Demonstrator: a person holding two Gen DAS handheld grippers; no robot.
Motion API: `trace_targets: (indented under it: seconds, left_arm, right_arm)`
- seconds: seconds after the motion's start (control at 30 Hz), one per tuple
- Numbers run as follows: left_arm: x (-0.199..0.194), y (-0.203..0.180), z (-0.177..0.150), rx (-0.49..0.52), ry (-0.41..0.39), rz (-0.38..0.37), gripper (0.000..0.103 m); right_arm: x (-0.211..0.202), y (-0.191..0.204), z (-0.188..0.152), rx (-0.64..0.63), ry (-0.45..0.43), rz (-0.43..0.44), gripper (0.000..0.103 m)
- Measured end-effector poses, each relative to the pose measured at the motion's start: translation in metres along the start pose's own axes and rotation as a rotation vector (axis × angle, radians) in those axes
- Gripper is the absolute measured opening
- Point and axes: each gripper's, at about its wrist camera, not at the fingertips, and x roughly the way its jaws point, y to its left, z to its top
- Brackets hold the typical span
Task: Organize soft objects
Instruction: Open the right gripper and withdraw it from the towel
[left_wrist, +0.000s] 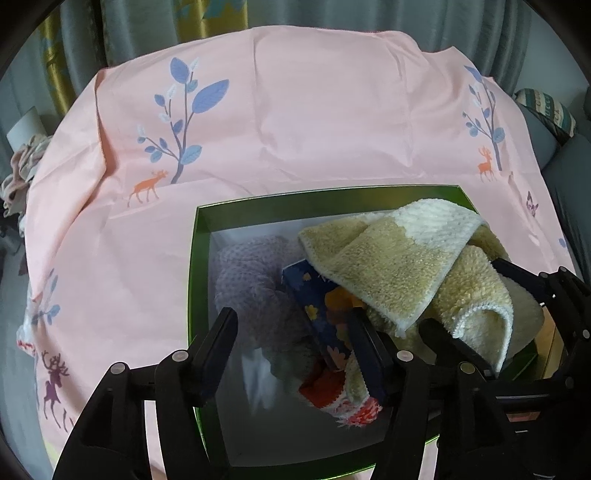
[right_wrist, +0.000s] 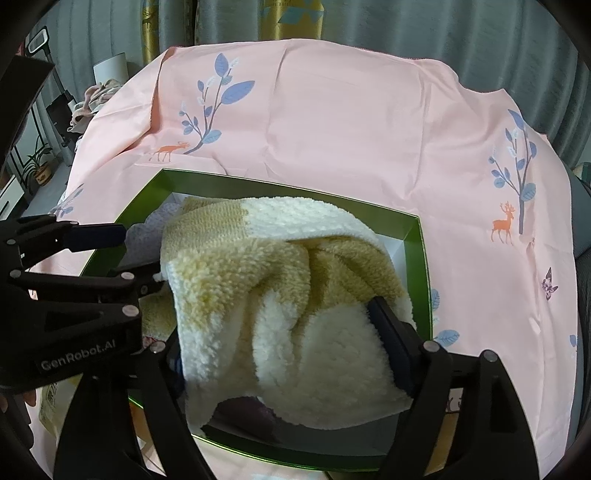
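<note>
Pink printed sheet (left_wrist: 314, 122): covers the whole work surface; apart from the box, nothing soft lies loose on the part that shows, so little looks left to gather.
Green box (left_wrist: 192, 295): sits on the sheet near the front, open at the top, white inside, already holding several soft pieces.
Yellow-and-cream fleecy towel (right_wrist: 280, 295): largest item, heaped over the right half of the box and bulging above the rim; it looks dropped in but not yet settled flat.
Lilac knitted piece (left_wrist: 255, 280): lies inside, at the left of the box, partly under the others.
Navy floral cloth (left_wrist: 325, 314): wedged between the lilac piece and the towel.
Red-and-white fringed cloth (left_wrist: 343, 402): lowest, at the near side of the box floor.
Right gripper (right_wrist: 280, 343): fingers spread wide around the towel's bulk; whether they pinch it I cannot tell.
Left gripper (left_wrist: 295, 350): fingers apart over the box, holding nothing.
Progress: judged nearly finished; tucking the towel down remains.
</note>
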Motion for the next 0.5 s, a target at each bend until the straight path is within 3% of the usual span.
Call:
trace_targets:
  seconds: [0.37, 0.4, 0.47, 0.5]
  left_arm:
    - [-0.0025, -0.0009, -0.0017, 0.001, 0.003, 0.006, 0.063]
    - [-0.0029, -0.0019, -0.0017, 0.000, 0.006, 0.006, 0.065]
    - [-0.0037, -0.0005, -0.0032, -0.005, 0.009, 0.012, 0.080]
    - [-0.0041, -0.0002, -0.0035, -0.007, 0.008, 0.014, 0.082]
  right_arm:
    - [-0.0027, -0.0003, -0.0008, 0.006, 0.013, -0.009, 0.084]
    - [-0.0030, -0.0005, -0.0010, 0.007, 0.014, -0.009, 0.084]
    - [-0.0034, -0.0006, -0.0020, 0.002, 0.018, -0.017, 0.085]
    - [-0.0039, -0.0008, -0.0030, 0.000, 0.020, -0.023, 0.085]
